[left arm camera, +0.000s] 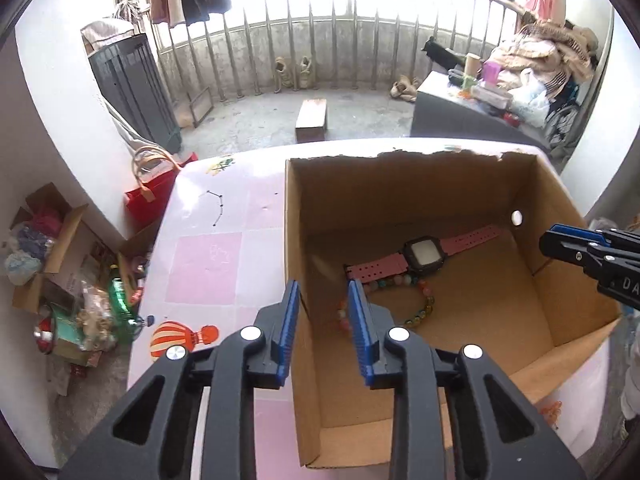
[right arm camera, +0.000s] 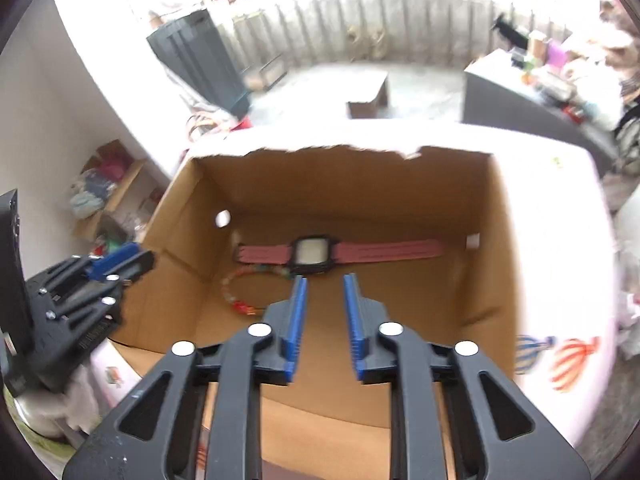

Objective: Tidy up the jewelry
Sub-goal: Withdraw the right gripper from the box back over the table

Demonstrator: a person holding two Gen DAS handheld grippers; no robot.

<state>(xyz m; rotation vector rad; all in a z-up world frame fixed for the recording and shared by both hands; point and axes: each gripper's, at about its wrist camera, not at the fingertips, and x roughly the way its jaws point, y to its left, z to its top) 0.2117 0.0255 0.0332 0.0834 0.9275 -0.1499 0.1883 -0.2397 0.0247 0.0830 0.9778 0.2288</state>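
Both tongs hover over the cardboard box point(right arm camera: 400, 184), jaws parted and empty. The pink watch point(right arm camera: 316, 252) lies on the box floor at twelve o'clock of the right gripper point(right arm camera: 323, 280); the bead bracelet point(left arm camera: 416, 308) (multicoloured) peeks beside the left gripper point(left arm camera: 323, 286), about two o'clock.

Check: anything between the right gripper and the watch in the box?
Nothing visible. The right gripper is open and empty above the box floor, the watch just past its tips. The bead bracelet lies to its left, out of the path.
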